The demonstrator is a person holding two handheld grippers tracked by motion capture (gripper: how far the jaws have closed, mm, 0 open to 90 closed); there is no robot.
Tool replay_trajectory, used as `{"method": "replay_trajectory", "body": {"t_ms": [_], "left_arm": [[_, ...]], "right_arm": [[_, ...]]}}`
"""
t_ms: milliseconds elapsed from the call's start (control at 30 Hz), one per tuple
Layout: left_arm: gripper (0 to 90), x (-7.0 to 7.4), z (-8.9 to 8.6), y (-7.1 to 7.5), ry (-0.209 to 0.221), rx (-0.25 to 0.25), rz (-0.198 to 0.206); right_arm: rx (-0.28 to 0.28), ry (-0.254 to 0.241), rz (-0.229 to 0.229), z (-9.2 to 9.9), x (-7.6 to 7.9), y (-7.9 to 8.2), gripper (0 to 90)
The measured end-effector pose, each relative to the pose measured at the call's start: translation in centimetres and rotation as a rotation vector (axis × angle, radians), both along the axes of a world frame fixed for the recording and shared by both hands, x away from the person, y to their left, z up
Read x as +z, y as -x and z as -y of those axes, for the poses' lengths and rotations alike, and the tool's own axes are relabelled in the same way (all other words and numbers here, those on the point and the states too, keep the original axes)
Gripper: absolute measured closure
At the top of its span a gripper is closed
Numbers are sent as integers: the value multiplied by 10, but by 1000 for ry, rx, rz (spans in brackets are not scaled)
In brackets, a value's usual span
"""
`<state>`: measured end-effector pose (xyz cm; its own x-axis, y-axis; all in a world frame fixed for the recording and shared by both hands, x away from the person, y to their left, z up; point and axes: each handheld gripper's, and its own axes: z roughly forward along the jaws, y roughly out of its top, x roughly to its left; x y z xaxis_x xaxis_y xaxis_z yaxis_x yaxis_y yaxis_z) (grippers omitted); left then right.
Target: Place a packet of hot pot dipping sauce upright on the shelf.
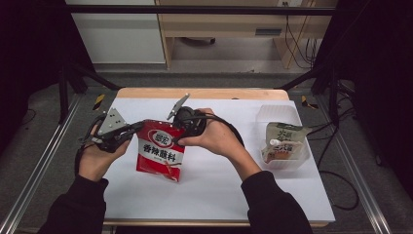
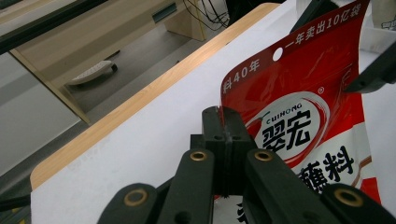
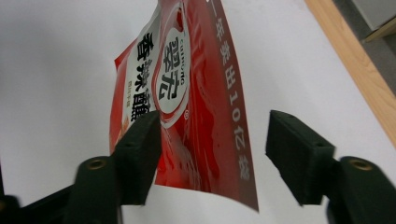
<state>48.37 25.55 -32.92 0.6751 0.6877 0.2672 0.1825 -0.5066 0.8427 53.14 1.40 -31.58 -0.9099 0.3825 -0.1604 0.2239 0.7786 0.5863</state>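
A red seasoning packet (image 1: 160,153) with white Chinese lettering is held upright above the white table top (image 1: 219,180). My left gripper (image 1: 139,127) is shut on its upper left corner; in the left gripper view the jaws (image 2: 223,123) pinch the packet's edge (image 2: 299,116). From the right, my right gripper (image 1: 178,136) meets the packet's upper right corner. Its jaws (image 3: 212,144) stand apart in the right gripper view. The packet's top strip (image 3: 187,107) lies between them, and the pads do not press on it from both sides.
A clear plastic tub (image 1: 282,114) at the right side of the table holds a white and green pouch (image 1: 285,141). The table's wooden far edge (image 1: 199,92) runs behind the packet. Black frame rails and cables flank the table.
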Motion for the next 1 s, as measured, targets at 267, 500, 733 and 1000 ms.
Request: {"method": "replay_trajectory", "body": {"t_ms": [267, 500, 733, 1000], "left_arm": [[900, 0, 0, 0, 0, -2, -4], [900, 0, 0, 1, 5, -3, -3], [900, 0, 1, 1, 8, -7, -1], [900, 0, 0, 1, 17, -15, -8]], "right_arm": [[39, 18, -47, -7, -1, -5, 527], [57, 32, -61, -10, 0, -6, 663], [80, 51, -74, -14, -3, -8, 734], [79, 68, -74, -15, -3, -8, 890]]}}
